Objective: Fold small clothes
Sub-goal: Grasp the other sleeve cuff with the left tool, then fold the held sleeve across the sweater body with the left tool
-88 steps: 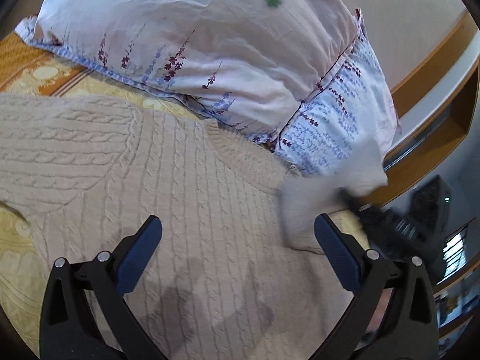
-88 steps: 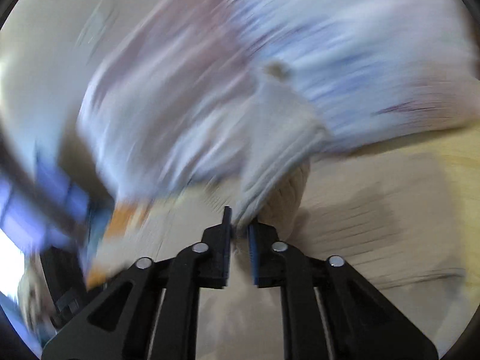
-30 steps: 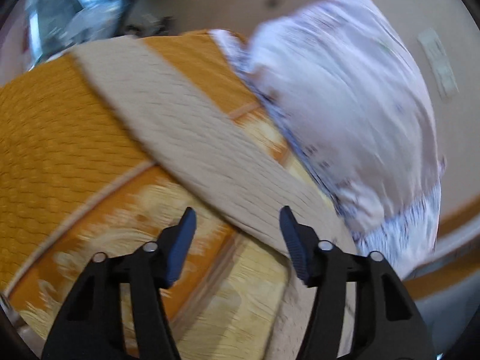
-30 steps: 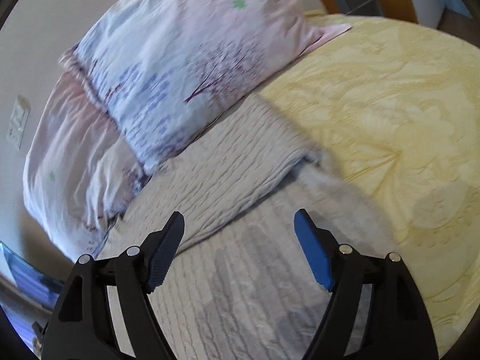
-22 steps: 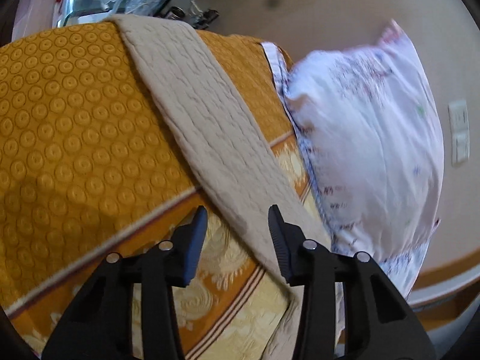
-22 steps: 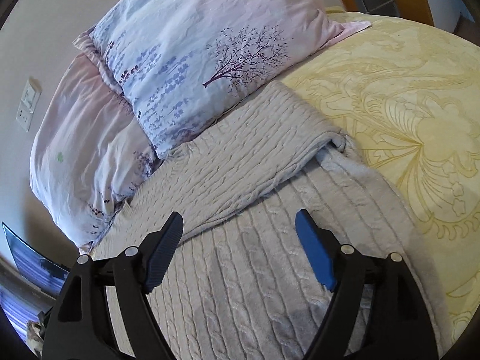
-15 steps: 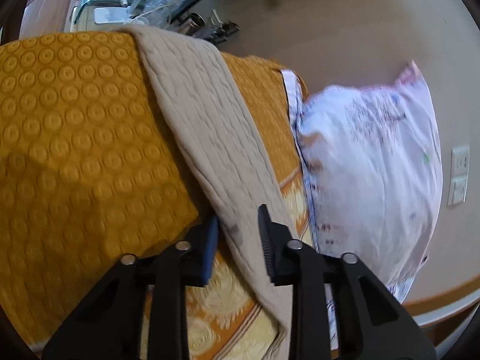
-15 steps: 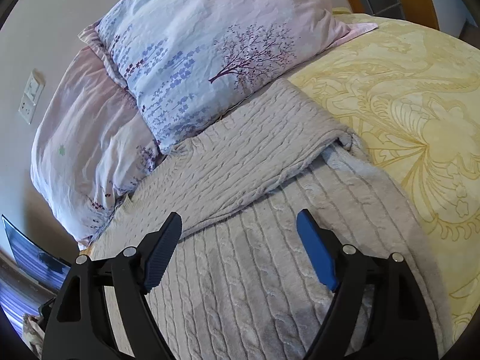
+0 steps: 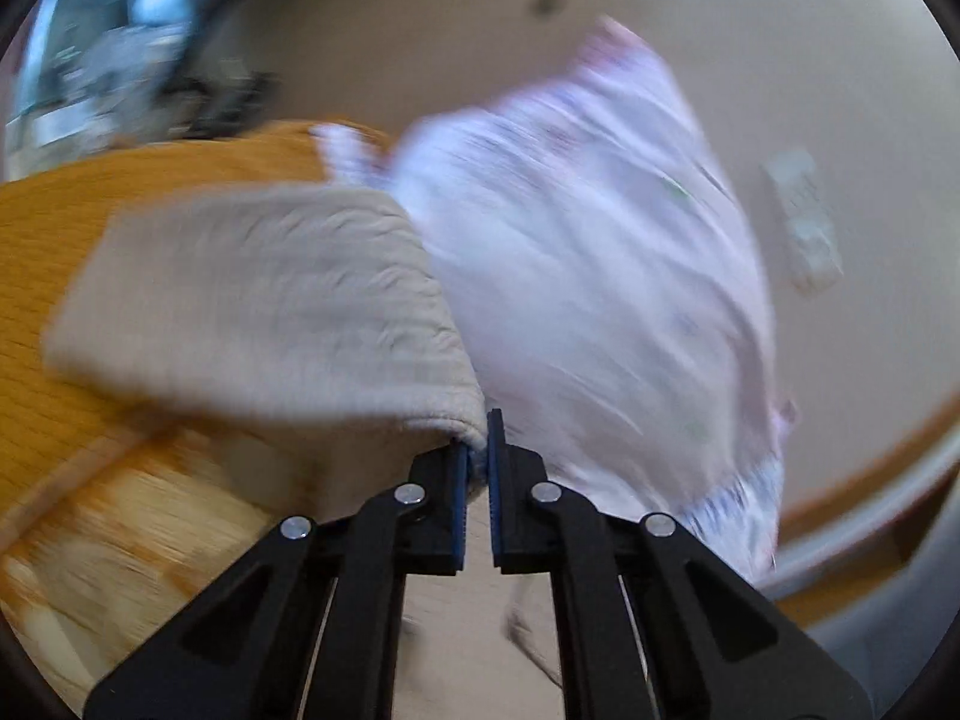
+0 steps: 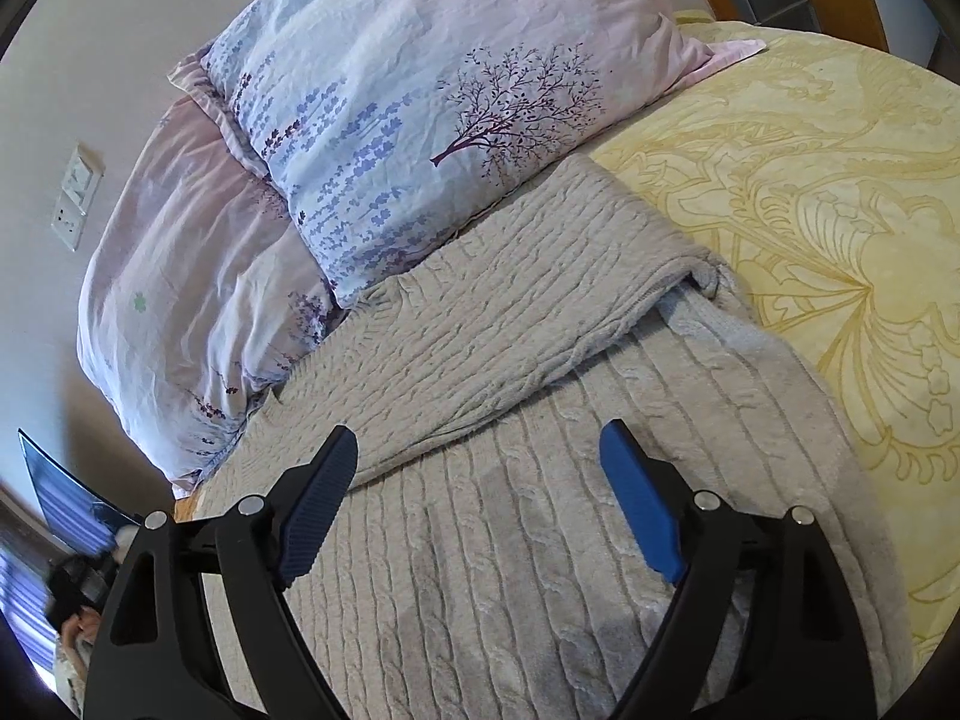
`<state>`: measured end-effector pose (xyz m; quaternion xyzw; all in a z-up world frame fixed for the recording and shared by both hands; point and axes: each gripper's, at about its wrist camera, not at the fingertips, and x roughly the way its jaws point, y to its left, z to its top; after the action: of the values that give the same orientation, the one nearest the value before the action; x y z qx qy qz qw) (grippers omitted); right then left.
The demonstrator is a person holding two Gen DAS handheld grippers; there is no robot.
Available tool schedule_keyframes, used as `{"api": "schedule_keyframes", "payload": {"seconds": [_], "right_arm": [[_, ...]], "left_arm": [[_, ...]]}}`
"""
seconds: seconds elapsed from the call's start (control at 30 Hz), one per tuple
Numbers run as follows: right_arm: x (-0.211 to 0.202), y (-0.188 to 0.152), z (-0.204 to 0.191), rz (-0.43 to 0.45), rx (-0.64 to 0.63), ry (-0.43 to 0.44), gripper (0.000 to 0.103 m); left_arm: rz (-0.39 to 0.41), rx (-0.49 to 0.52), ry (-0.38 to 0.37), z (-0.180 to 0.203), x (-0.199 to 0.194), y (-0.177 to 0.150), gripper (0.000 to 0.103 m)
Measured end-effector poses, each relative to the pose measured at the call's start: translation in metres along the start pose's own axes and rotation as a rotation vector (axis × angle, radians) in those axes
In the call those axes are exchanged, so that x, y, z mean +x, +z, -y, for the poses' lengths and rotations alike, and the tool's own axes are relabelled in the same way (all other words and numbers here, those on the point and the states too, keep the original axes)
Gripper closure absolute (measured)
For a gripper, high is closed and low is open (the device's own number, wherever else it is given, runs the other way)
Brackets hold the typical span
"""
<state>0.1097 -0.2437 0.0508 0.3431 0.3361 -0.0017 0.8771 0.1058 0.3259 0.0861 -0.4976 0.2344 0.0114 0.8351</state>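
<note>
A beige cable-knit sweater (image 10: 510, 540) lies flat on the bed, with one sleeve (image 10: 522, 312) folded across its chest. In the blurred left wrist view my left gripper (image 9: 477, 438) is shut on the edge of the other sleeve (image 9: 270, 300), which hangs lifted off the orange bedspread (image 9: 72, 210). My right gripper (image 10: 480, 480) hovers over the sweater's body; its jaws are opening and the pads touch nothing.
Two floral pillows (image 10: 420, 96) lie stacked against the wall at the head of the bed. The yellow patterned bedspread (image 10: 828, 192) stretches to the right of the sweater. A wall switch plate (image 10: 75, 198) sits at the left. Cluttered furniture (image 9: 120, 60) stands beyond the bed.
My left gripper closed on the sleeve's edge and lifted it up off the orange cover. The right gripper stayed over the sweater's body and widened a little.
</note>
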Motion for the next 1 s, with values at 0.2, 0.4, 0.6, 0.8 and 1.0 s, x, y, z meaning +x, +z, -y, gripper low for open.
{"api": "schedule_keyframes", "payload": {"seconds": [0.2, 0.4, 0.6, 0.8, 1.0], "right_arm": [[0.001, -0.001, -0.001, -0.006, -0.008, -0.005, 0.018], [-0.002, 0.000, -0.010, -0.044, -0.047, -0.011, 0.018], [-0.015, 0.017, -0.046, -0.075, -0.231, 0.012, 0.018], [0.002, 0.005, -0.134, -0.145, -0.601, 0.169, 0.028], [0.057, -0.046, -0.222, -0.273, -0.887, 0.326, 0.055]], "left_arm": [[-0.183, 0.158, -0.166, 0.091, 0.062, -0.076, 0.098], [-0.485, 0.369, -0.116, 0.140, 0.151, -0.195, 0.095], [-0.604, 0.418, -0.092, 0.121, 0.151, -0.222, 0.062], [-0.406, 0.423, -0.001, 0.078, 0.094, -0.167, 0.061], [-0.378, 0.346, 0.143, 0.024, 0.093, -0.141, 0.073]]}}
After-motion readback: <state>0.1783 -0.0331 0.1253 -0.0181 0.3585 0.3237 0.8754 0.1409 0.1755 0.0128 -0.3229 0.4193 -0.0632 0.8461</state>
